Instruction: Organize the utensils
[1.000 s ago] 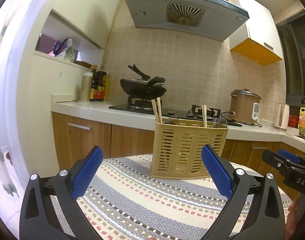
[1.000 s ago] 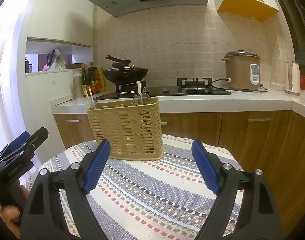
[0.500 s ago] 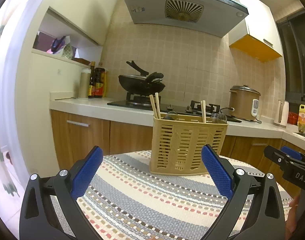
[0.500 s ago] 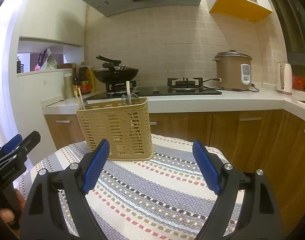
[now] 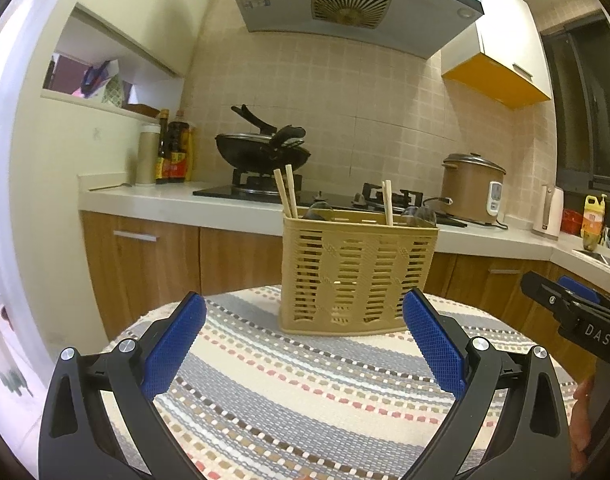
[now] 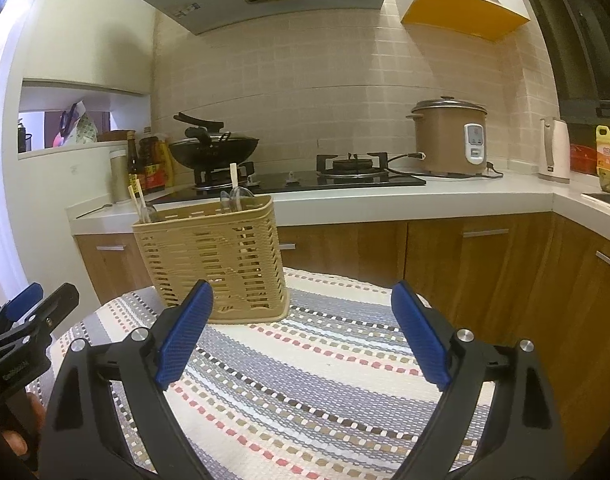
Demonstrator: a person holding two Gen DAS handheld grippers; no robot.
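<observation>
A tan slotted utensil basket (image 5: 357, 276) stands on the striped tablecloth (image 5: 305, 392) at the table's far side. It also shows in the right wrist view (image 6: 213, 256). Wooden chopsticks (image 5: 285, 192) and clear spoons (image 5: 419, 216) stick up out of it. My left gripper (image 5: 305, 344) is open and empty, held low in front of the basket. My right gripper (image 6: 301, 336) is open and empty, to the right of the basket. Each gripper shows at the edge of the other's view.
Behind the table runs a kitchen counter (image 6: 385, 200) with a gas hob, a black wok (image 5: 261, 152), sauce bottles (image 5: 173, 156), a brown rice cooker (image 6: 449, 136) and a white kettle (image 6: 553, 152). Wooden cabinets (image 6: 485, 264) stand below. A range hood hangs above.
Both grippers have drawn back and dropped a little, so the basket sits slightly farther and higher in view. Both stay open and empty. The basket has not moved.
</observation>
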